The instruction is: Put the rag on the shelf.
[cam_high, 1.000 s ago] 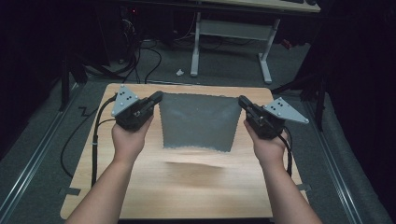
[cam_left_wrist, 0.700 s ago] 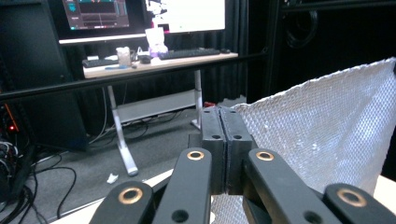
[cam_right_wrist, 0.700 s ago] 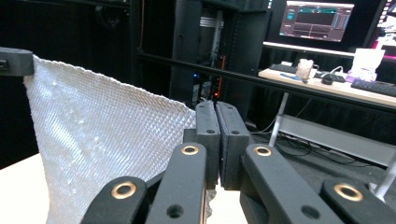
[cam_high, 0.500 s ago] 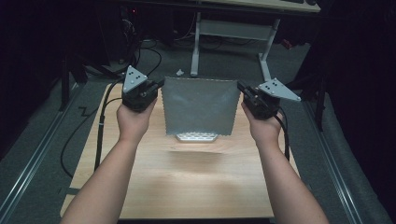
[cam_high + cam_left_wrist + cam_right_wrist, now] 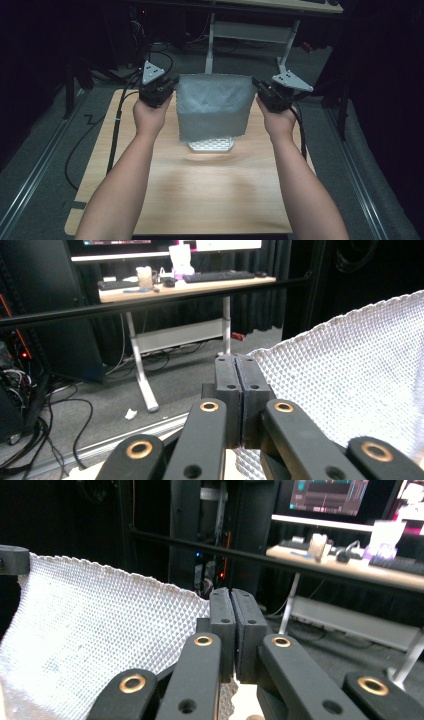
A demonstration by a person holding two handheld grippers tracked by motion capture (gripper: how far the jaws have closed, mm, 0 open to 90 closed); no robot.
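A white waffle-weave cloth hangs spread in the air between my two grippers, held by its top corners. Its lower edge hangs just over the wooden table; I cannot tell whether it touches. My left gripper is shut on the cloth's top left corner, and my right gripper is shut on the top right corner. In the left gripper view the jaws are pressed together, with the cloth running off to the right. In the right gripper view the shut jaws pinch the cloth, which stretches left.
Black cables trail from the left gripper off the table's left edge. Beyond the table stands a desk with white legs, a keyboard and monitors. Metal floor rails run along both sides of the table.
Both grippers have risen and moved away from the person, lifting the cloth off the table until it hangs from its top corners. It lay mostly flat a second ago.
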